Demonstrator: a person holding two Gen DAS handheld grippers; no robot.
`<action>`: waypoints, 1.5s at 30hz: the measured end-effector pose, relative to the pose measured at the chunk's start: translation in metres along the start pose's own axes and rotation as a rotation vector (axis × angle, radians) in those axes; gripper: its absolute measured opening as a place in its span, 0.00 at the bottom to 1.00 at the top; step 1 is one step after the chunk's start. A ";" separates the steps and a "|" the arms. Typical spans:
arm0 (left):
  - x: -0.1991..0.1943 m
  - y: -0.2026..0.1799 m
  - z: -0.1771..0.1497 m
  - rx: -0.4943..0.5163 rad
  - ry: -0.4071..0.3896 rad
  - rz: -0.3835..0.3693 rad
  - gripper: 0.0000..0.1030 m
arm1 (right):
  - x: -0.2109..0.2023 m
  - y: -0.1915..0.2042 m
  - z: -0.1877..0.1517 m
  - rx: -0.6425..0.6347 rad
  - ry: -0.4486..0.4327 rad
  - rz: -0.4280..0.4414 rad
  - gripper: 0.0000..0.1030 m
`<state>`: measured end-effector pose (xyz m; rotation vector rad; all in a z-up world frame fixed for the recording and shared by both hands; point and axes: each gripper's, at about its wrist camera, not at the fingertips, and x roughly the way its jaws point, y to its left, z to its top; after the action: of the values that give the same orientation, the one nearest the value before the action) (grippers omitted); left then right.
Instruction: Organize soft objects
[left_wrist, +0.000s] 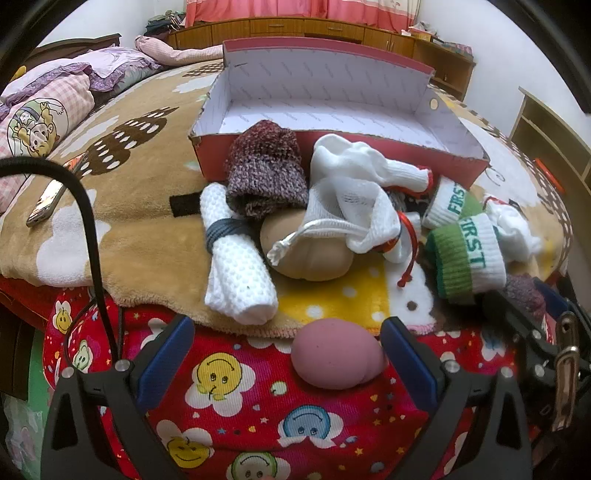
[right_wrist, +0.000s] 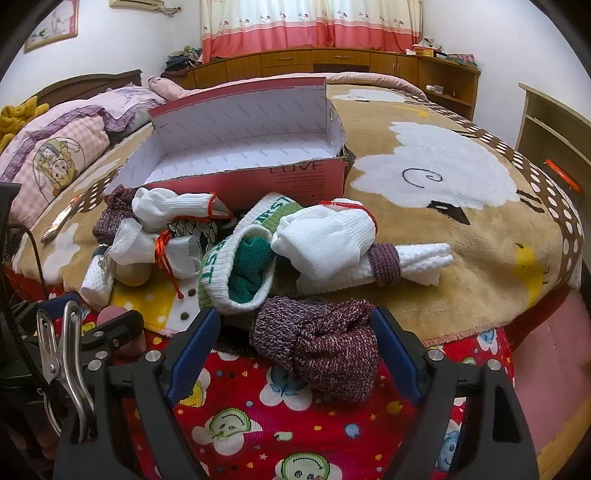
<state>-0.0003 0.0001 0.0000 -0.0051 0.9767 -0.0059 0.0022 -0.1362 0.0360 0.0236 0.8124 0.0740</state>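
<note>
Both views are looking across the bed (right_wrist: 461, 280) from its near edge.

- Far left, bed surface: a phone (left_wrist: 46, 203) is lying flat, well apart from the pile.
- Left gripper (left_wrist: 288, 350): jaws are standing fully released, straddling a pink squishy ball (left_wrist: 338, 356) that is sitting on the red smiley cloth (left_wrist: 236, 398) at the near edge. The right pad looks just beside the ball; contact cannot be told. Judgement: light, spongy, will deform; close across its widest middle.
- Centre: a rolled white towel (left_wrist: 238, 269) with a dark band, a tan squishy ball (left_wrist: 314, 254) half under a white mesh bag (left_wrist: 354, 206), and a maroon knit piece (left_wrist: 266, 177) are leaning against the near wall of the open shoe box (left_wrist: 334, 122), which is lying empty behind the pile.
- Right: green-and-white socks (right_wrist: 240, 266) and a second white towel roll (right_wrist: 417, 262) are lying tangled.
- Right gripper (right_wrist: 295, 332): jaws are standing released around a maroon knit bundle (right_wrist: 321, 347) at the near edge, not pressing it. Judgement: limp, light, likely to sag; pinch the knotted thick part.
</note>
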 end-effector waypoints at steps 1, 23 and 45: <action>0.000 0.000 0.000 0.000 0.000 0.000 1.00 | 0.000 0.000 0.000 0.000 0.000 0.000 0.83; 0.000 0.000 0.000 -0.002 -0.001 -0.002 1.00 | -0.001 -0.002 -0.001 -0.002 -0.003 0.004 0.83; -0.004 0.004 0.008 -0.009 -0.017 -0.017 1.00 | -0.006 -0.015 0.003 -0.008 0.011 0.034 0.83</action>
<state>0.0040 0.0044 0.0081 -0.0221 0.9594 -0.0175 0.0015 -0.1514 0.0415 0.0295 0.8230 0.1097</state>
